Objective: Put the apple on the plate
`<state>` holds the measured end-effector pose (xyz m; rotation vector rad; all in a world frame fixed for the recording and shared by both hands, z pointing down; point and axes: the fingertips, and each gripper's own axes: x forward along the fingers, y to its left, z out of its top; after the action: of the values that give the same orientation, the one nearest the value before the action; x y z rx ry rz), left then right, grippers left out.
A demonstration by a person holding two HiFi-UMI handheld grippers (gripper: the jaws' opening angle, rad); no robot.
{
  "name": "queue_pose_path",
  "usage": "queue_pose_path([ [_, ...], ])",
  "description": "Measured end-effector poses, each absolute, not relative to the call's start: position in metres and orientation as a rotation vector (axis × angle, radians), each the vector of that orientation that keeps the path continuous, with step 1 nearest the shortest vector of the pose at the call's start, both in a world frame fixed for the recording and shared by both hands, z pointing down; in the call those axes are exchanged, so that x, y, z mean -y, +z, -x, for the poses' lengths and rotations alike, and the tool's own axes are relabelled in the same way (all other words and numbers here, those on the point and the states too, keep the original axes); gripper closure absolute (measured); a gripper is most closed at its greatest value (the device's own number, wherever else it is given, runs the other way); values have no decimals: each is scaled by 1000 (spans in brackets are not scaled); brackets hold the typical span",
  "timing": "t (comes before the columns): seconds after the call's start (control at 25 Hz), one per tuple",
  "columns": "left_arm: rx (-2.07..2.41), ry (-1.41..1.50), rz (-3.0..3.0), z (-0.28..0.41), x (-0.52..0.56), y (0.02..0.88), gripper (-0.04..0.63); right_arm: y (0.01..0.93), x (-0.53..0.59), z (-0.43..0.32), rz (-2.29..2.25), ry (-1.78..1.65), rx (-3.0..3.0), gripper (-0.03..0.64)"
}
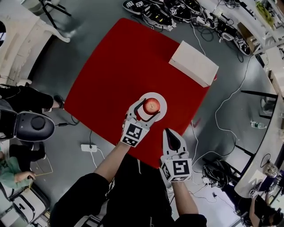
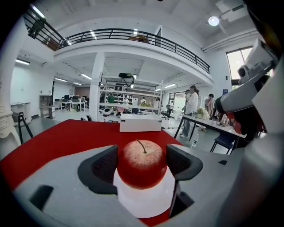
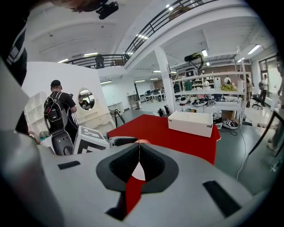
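Note:
A red apple (image 1: 151, 105) (image 2: 142, 164) with a short stem stands upright over the small white plate (image 1: 163, 101) (image 2: 144, 203) near the front edge of the red table (image 1: 115, 75). My left gripper (image 1: 148, 110) (image 2: 142, 156) reaches in from the lower left and is shut on the apple, a dark pad pressed to each side. I cannot tell whether the apple's base touches the plate. My right gripper (image 1: 170, 133) (image 3: 139, 153) hangs shut and empty just off the table's front edge, to the right of the left one.
A white rectangular box (image 1: 194, 63) (image 3: 191, 123) lies at the table's far right corner. On the grey floor around the table are cables, a white power strip (image 1: 87, 147) and shoes (image 1: 155, 11). People sit at the left (image 1: 22, 99).

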<state>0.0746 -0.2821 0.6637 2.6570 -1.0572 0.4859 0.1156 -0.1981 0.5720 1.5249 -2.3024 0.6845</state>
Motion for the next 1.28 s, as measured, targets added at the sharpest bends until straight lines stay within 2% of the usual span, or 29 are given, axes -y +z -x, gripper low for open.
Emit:
queue_pose_path([
  [1.28,1004,600,-2629,-83,283,702,249,588,198,-121,-1501,736,2278,604],
])
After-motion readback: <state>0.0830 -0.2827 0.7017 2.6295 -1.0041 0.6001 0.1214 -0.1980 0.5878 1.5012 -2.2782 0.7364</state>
